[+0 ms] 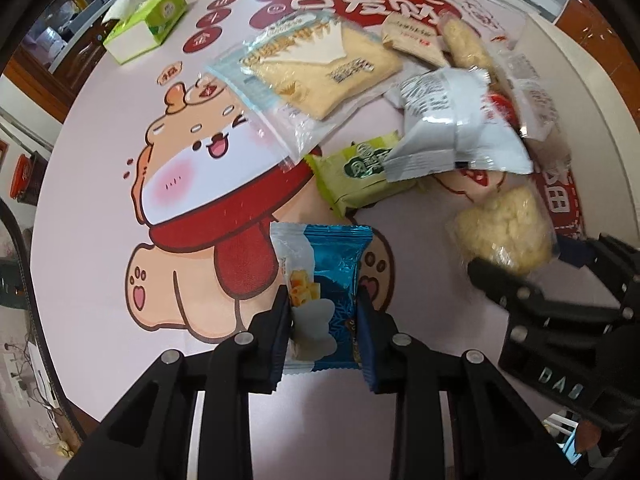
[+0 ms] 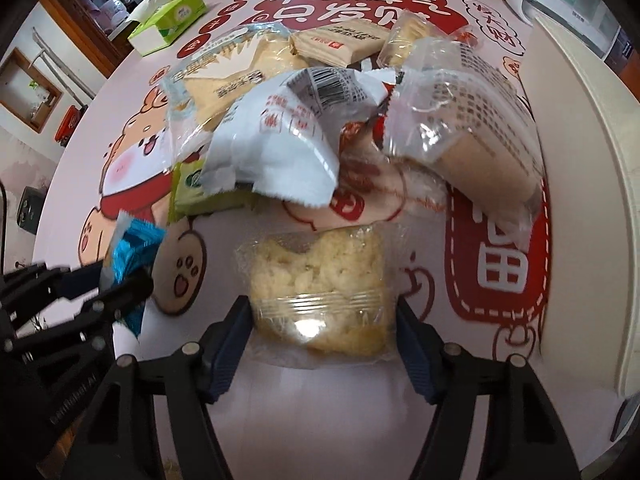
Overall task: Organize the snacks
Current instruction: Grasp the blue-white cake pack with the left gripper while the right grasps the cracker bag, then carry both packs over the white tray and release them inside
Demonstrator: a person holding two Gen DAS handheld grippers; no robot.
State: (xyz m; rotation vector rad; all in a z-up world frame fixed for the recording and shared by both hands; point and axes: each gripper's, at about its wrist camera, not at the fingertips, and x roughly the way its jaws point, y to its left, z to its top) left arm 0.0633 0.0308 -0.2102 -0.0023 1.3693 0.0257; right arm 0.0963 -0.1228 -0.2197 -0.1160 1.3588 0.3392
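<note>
Over cartoon tablecloth, blue packet pinched between left fingers, clear-wrapped snack between right fingers.

- Two tongs are counted: left tongs and right tongs.
- One blue packet at six o'clock.
- One green packet at the centre.
- One white packet.
- Two clear bags of pale puffed snack are visible.
- One tissue box at eleven o'clock.
</note>
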